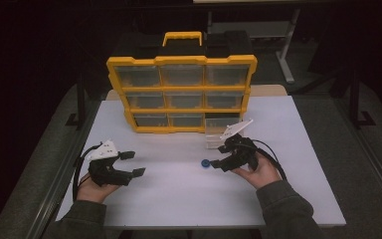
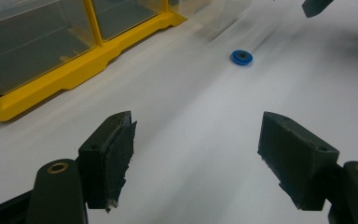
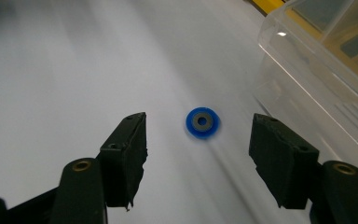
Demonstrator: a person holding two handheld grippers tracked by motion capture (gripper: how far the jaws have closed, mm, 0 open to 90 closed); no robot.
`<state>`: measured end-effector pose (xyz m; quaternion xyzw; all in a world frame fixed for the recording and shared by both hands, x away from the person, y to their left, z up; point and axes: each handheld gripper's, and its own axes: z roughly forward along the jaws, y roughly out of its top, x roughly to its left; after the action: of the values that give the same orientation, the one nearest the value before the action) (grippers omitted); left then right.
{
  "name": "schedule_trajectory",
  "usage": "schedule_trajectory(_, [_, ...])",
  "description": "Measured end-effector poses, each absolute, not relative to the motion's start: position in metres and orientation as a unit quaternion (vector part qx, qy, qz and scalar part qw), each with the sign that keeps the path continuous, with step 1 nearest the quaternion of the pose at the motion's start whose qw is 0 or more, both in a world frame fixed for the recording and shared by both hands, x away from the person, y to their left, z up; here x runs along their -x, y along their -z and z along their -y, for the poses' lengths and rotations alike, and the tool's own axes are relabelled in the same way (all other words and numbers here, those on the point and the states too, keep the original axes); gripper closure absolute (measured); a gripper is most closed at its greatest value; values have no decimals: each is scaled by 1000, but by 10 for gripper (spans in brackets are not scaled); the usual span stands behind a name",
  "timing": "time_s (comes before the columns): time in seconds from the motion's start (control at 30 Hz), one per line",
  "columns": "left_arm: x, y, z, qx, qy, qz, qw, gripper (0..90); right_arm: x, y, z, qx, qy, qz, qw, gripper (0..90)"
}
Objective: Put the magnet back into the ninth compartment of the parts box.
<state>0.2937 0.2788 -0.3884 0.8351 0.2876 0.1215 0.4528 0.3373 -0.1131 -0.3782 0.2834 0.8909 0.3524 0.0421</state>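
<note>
- The right tongs [image 3: 198, 154] stand released, their two black jaws apart with bare worktop between them; nothing is pinched.
- In the right gripper view, a small blue ring [image 3: 203, 122] with a grey centre lies flat on the white worktop [image 3: 74, 70], just ahead of the gap between the jaws and touching neither.
- In the high view, the right tongs [image 1: 218, 163] sit right of centre in a person's hand, and the blue ring [image 1: 205, 163] lies just left of their tips.
- A clear plastic drawer [image 3: 317, 79] stands on the worktop at the right of the right gripper view, near the ring but apart from it; in the high view the clear plastic drawer [image 1: 214, 137] sits just in front of the organiser's lower right corner.
- The left tongs [image 2: 196, 149] are also released, jaws wide and empty over bare worktop; in the high view the left tongs [image 1: 132, 164] are at lower left, well apart from the ring.
- In the left gripper view the blue ring [image 2: 241, 57] shows far off, upper centre.
- A yellow drawer organiser [image 1: 181, 94] with a yellow handle stands upright at the back of the worktop, its clear drawers facing the person.
</note>
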Motion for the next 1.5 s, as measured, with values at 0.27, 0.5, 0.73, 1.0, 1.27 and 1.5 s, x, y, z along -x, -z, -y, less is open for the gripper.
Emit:
schedule_trajectory(0.27, [-295, 388, -280, -838, -124, -283, 450, 259, -339, 388, 102, -277, -339, -898, 44, 399])
schedule_trajectory(0.5, [-294, 389, -279, -837, -123, -285, 450, 259, -343, 399, 94, -276, -333, -901, 46, 429])
schedule_trajectory(0.73, [-295, 389, -279, -839, -122, -283, 448, 259, -347, 408, 88, -277, -324, -903, 47, 454])
schedule_trajectory(1.0, [-295, 389, -279, -840, -122, -282, 447, 259, -351, 418, 82, -272, -313, -908, 50, 471])
schedule_trajectory(1.27, [-296, 389, -279, -840, -122, -281, 448, 259, -356, 425, 78, -274, -309, -910, 47, 488])
schedule_trajectory(1.5, [-295, 388, -279, -839, -121, -283, 449, 260, -359, 429, 75, -275, -302, -912, 47, 516])
